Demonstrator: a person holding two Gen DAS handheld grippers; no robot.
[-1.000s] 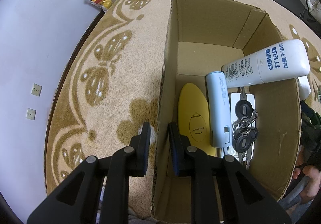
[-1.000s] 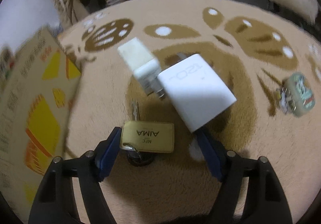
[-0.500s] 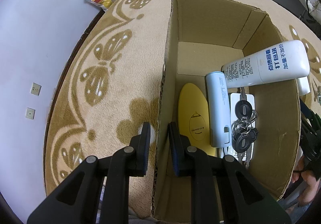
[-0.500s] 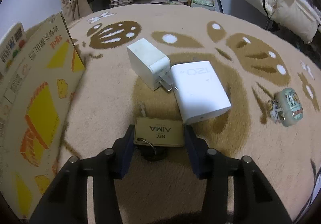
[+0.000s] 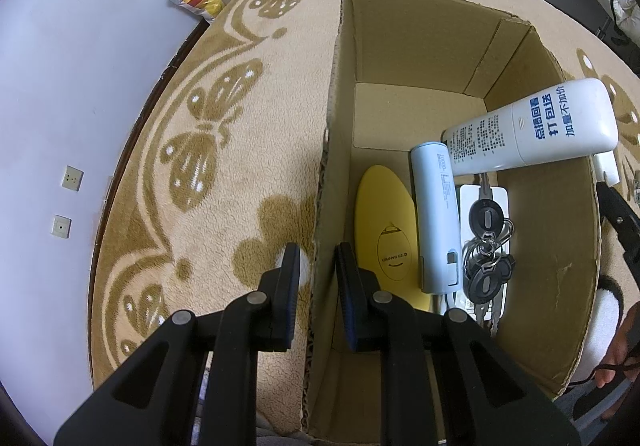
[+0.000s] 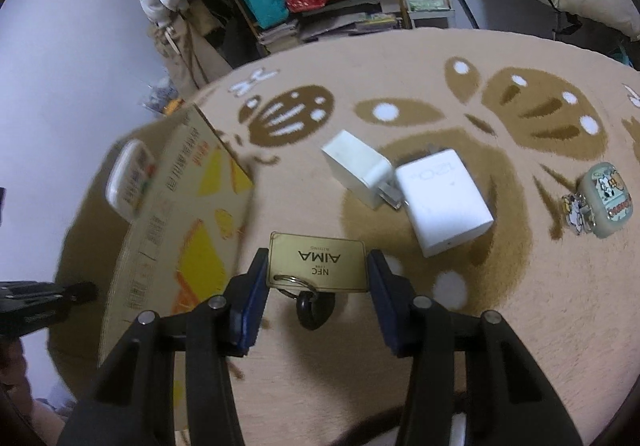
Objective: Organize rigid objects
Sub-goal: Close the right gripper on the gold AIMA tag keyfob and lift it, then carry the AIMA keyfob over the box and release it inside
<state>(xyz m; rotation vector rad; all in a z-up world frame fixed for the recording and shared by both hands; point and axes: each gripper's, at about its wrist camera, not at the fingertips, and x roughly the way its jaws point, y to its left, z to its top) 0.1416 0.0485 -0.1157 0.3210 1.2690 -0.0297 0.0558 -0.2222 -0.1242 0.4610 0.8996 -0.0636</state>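
In the left wrist view, the beige carpet with brown butterfly patterns (image 5: 208, 150) fills the nine o'clock side, and the left gripper (image 5: 318, 266) at six o'clock has its narrow jaws clamped on the near wall of the open brown cardboard box (image 5: 552, 286). Inside the box, from left to right, lie a yellow oval plastic case (image 5: 386, 230), a pale blue cylindrical power bank (image 5: 434, 218) and a bunch of black-headed keys on a ring (image 5: 486, 246) resting on a flat white item; a white plastic bottle with blue lettering (image 5: 536, 134) leans across the box rim at two o'clock. In the right wrist view, the printed outer side of the box stands at nine o'clock, and the right gripper (image 6: 316, 266) at six o'clock pinches a gold rectangular key tag printed AIMA (image 6: 318, 262) by its two side edges, a black key head hanging beneath. At one o'clock two white cube chargers (image 6: 440, 202) lie touching on the carpet, and a small pale green cartoon case (image 6: 606, 204) sits at three o'clock.
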